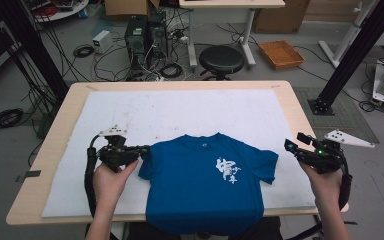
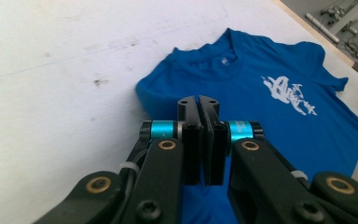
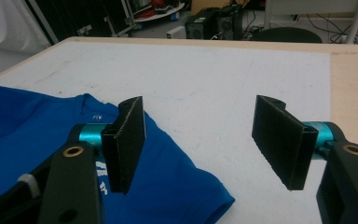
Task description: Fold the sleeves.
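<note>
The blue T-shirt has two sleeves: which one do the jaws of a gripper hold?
The sleeve at the left gripper, whose jaws are shut on it. The other sleeve lies free near the open right gripper.

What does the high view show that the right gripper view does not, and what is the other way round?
High view: the left gripper, shut at one sleeve of the blue T-shirt, whose hem hangs over the near edge of the table. Right gripper view: close up, the right gripper wide open, one jaw above the other sleeve. Both: the T-shirt lying on the white mat.
</note>
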`<act>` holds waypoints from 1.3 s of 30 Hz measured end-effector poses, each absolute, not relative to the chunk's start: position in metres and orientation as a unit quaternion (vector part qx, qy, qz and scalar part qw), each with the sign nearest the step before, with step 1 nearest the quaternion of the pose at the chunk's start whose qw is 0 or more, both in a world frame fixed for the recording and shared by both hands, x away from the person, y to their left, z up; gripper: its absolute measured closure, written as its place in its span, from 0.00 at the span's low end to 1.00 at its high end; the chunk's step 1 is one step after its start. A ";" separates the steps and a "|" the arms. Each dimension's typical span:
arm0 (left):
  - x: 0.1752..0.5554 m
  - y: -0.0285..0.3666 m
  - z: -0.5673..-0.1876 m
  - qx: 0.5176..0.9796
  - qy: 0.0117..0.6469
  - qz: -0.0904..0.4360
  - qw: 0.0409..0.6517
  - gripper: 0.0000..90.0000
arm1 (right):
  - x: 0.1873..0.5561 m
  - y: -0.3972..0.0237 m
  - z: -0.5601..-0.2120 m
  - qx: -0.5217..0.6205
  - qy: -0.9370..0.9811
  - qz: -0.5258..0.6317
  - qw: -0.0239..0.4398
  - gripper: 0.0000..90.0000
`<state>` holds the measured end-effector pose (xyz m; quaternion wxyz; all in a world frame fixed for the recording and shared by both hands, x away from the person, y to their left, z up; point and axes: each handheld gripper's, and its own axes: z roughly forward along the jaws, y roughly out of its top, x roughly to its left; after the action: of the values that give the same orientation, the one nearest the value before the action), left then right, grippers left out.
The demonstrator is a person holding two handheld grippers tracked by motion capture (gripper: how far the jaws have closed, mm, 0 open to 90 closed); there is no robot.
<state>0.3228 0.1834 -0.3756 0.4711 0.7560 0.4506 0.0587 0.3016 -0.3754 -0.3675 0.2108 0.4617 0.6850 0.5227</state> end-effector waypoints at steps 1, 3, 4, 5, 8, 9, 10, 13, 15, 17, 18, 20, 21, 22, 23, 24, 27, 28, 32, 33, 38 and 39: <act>0.323 0.179 -0.374 0.756 0.451 0.055 0.472 0.97 | 0.302 -0.376 -0.367 0.461 0.685 0.524 0.212 0.38; 0.324 0.171 -0.370 0.758 0.449 0.050 0.471 0.97 | 0.301 -0.377 -0.366 0.461 0.683 0.525 0.214 0.38; 0.325 0.167 -0.369 0.759 0.448 0.046 0.470 0.97 | 0.301 -0.378 -0.366 0.462 0.683 0.525 0.213 0.38; 0.325 0.163 -0.368 0.761 0.444 0.044 0.471 0.97 | 0.301 -0.379 -0.366 0.460 0.682 0.526 0.215 0.38; 0.328 0.153 -0.369 0.763 0.443 0.033 0.470 0.97 | 0.301 -0.381 -0.365 0.462 0.680 0.527 0.215 0.38; 0.329 0.150 -0.370 0.763 0.444 0.029 0.469 0.97 | 0.301 -0.381 -0.365 0.463 0.679 0.528 0.215 0.38; 0.330 0.146 -0.372 0.765 0.444 0.028 0.466 0.97 | 0.300 -0.381 -0.365 0.464 0.679 0.527 0.214 0.38; 0.336 0.137 -0.378 0.770 0.446 0.023 0.455 0.97 | 0.300 -0.381 -0.365 0.463 0.679 0.528 0.214 0.38; 0.339 0.131 -0.383 0.771 0.448 0.020 0.453 0.96 | 0.300 -0.380 -0.365 0.462 0.680 0.527 0.215 0.38; 0.343 0.125 -0.388 0.772 0.446 0.013 0.453 0.94 | 0.300 -0.380 -0.365 0.463 0.680 0.526 0.215 0.38; 0.345 0.122 -0.391 0.774 0.445 0.009 0.451 0.91 | 0.300 -0.379 -0.365 0.462 0.680 0.526 0.215 0.38; 0.347 0.118 -0.396 0.775 0.434 0.005 0.460 0.86 | 0.300 -0.379 -0.365 0.462 0.681 0.525 0.215 0.38; 0.346 0.117 -0.397 0.774 0.433 0.010 0.461 0.85 | 0.300 -0.379 -0.365 0.462 0.681 0.526 0.214 0.38; 0.345 0.117 -0.398 0.773 0.430 0.012 0.467 0.83 | 0.300 -0.379 -0.366 0.463 0.681 0.525 0.214 0.38; 0.344 0.119 -0.399 0.772 0.427 0.016 0.471 0.82 | 0.300 -0.380 -0.366 0.461 0.682 0.525 0.215 0.38; 0.342 0.121 -0.399 0.770 0.429 0.022 0.472 0.82 | 0.300 -0.380 -0.366 0.462 0.681 0.525 0.216 0.38; 0.335 0.134 -0.400 0.764 0.440 0.038 0.471 0.79 | 0.300 -0.381 -0.366 0.463 0.680 0.525 0.216 0.38; 0.332 0.140 -0.400 0.760 0.447 0.044 0.470 0.77 | 0.300 -0.381 -0.366 0.463 0.680 0.526 0.216 0.38; 0.320 0.164 -0.406 0.738 0.480 0.055 0.471 0.75 | 0.300 -0.381 -0.366 0.463 0.680 0.526 0.216 0.38; 0.317 0.170 -0.408 0.734 0.486 0.057 0.471 0.74 | 0.300 -0.380 -0.366 0.463 0.680 0.525 0.216 0.38; 0.307 0.187 -0.419 0.723 0.504 0.038 0.471 0.74 | 0.300 -0.378 -0.366 0.462 0.682 0.525 0.215 0.38; 0.306 0.188 -0.422 0.723 0.505 0.032 0.470 0.74 | 0.301 -0.378 -0.366 0.460 0.683 0.524 0.216 0.38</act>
<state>0.3059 0.1876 -0.4217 0.4703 0.7229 0.5052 0.0315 0.3008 -0.3778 -0.3659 0.2155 0.4603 0.6834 0.5241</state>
